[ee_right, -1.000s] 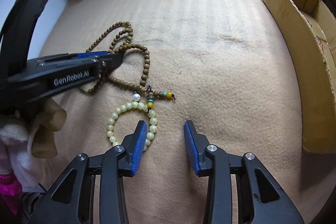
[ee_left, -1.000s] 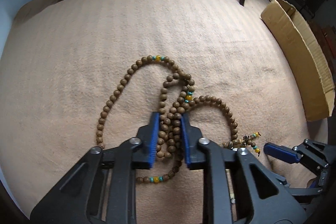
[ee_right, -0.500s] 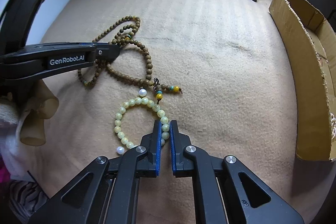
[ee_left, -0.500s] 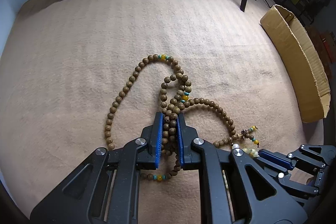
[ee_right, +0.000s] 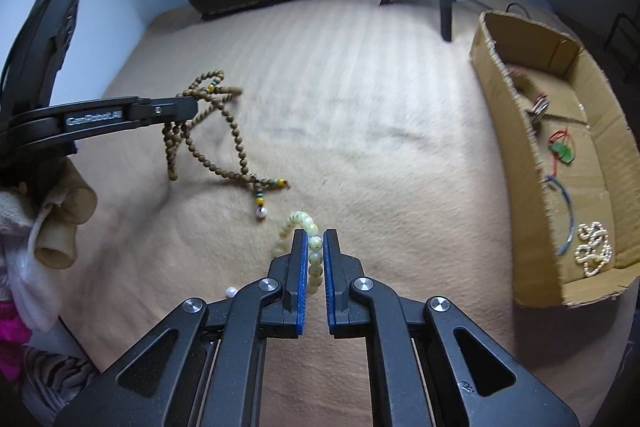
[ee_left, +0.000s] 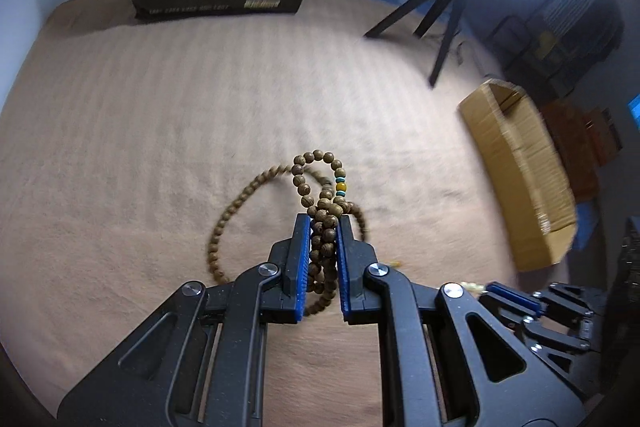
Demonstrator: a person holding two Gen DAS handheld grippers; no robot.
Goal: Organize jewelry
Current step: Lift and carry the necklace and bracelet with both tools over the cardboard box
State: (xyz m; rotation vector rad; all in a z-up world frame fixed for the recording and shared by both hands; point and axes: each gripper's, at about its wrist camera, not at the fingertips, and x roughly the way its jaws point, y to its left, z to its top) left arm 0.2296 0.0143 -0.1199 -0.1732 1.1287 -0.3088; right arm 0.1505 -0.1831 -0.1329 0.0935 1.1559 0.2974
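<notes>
The left gripper [ee_left: 324, 223] clamped the brown wooden bead necklace [ee_left: 320, 187]; the right gripper [ee_right: 315, 239] pinched the pale-green bead bracelet [ee_right: 314, 251], left of the open cardboard box [ee_right: 516, 163].

**Black grippers with blue pads**

The left gripper [ee_left: 324, 231] was black plastic with two long fingers. Each finger had a bright blue ribbed pad [ee_left: 304, 259] on its inner side. Round silver screws [ee_left: 268, 269] sat at the joints. The arms had big cut-out holes. The right gripper [ee_right: 315, 247] looked the same. From the right camera, the left gripper's side showed grey letters, "GenRobot.AI" [ee_right: 94, 119].
</notes>
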